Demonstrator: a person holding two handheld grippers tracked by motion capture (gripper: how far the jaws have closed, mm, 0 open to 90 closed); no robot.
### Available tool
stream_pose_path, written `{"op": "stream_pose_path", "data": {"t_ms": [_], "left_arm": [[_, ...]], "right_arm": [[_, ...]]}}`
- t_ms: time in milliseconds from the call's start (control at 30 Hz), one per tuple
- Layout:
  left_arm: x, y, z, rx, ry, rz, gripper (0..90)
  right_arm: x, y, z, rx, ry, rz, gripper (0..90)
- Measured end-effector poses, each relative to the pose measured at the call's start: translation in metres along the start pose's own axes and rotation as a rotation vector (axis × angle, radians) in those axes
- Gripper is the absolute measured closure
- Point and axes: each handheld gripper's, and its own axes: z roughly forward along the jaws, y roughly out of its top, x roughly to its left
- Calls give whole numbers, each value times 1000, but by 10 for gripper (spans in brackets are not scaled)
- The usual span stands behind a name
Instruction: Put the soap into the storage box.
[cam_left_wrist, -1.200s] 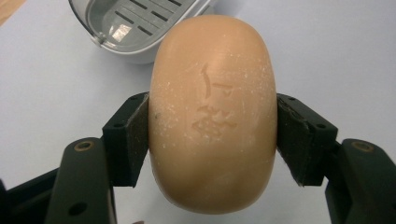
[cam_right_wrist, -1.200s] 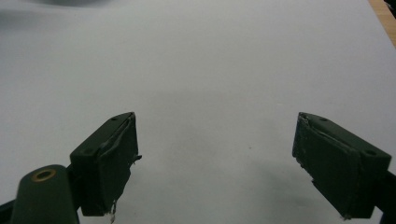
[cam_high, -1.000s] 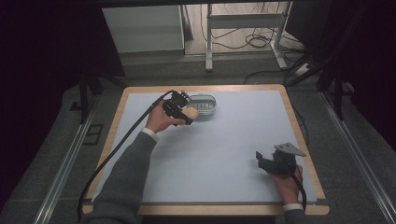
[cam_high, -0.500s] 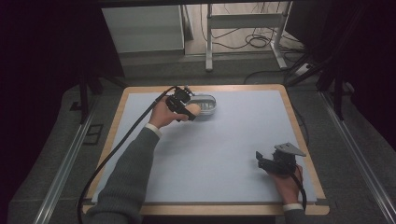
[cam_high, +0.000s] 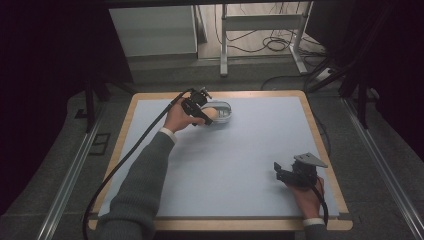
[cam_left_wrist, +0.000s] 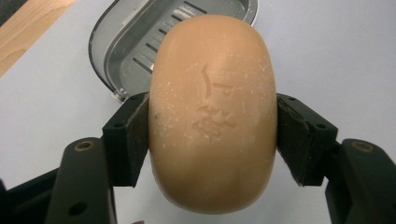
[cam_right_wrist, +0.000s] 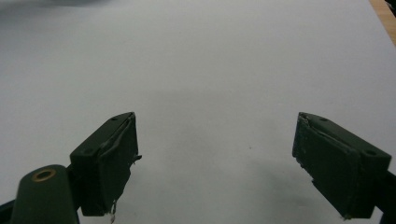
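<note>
Moved since earlier: left gripper (cam_high: 204, 116) has carried the soap (cam_left_wrist: 212, 112) a little farther toward the soap dish (cam_high: 223, 111), so the bar now sits at the dish's near rim; the right gripper (cam_high: 286, 173) has stayed where it was, low on the mat
Left gripper: clamped on the soap, one pad on each long side of the bar, about halfway along it; the bar sticks out past the jaws both ahead and behind
Soap: tan oval bar with a stamped mark on its face, held clear of the mat (cam_high: 235, 165); in the left gripper view the dish (cam_left_wrist: 140, 42) lies just ahead of the jaws and partly under the bar's far end
Dish: grey, oval, with a slotted floor; it rests on the mat near the far edge of the table (cam_high: 320, 145); how high the bar hangs above it cannot be told
Right gripper: jaws spread wide with nothing between them, bare mat ahead; well apart from the dish
Step in hand, as a guess: setting the soap into the dish
Doing it well: push on ahead until the whole bar is over the slotted floor, not just its far end; turn the bar so its length runs with the dish's length; lower until it rests, then part the jaws slowly
Risk: soap is slick and the hold is on curved sides, so a tilt could let it slide; letting go early would tip it off the near rim; the light dish may skid if nudged
</note>
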Motion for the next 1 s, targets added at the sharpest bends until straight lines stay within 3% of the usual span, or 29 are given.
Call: {"op": "stream_pose_path", "data": {"t_ms": [500,1000], "left_arm": [[6,18,12,-3,-6,1,329],[18,38,32,28,-16,6,329]], "right_arm": [[0,0,0,-1,-6,-2,145],[0,0,0,0,-6,2,145]]}}
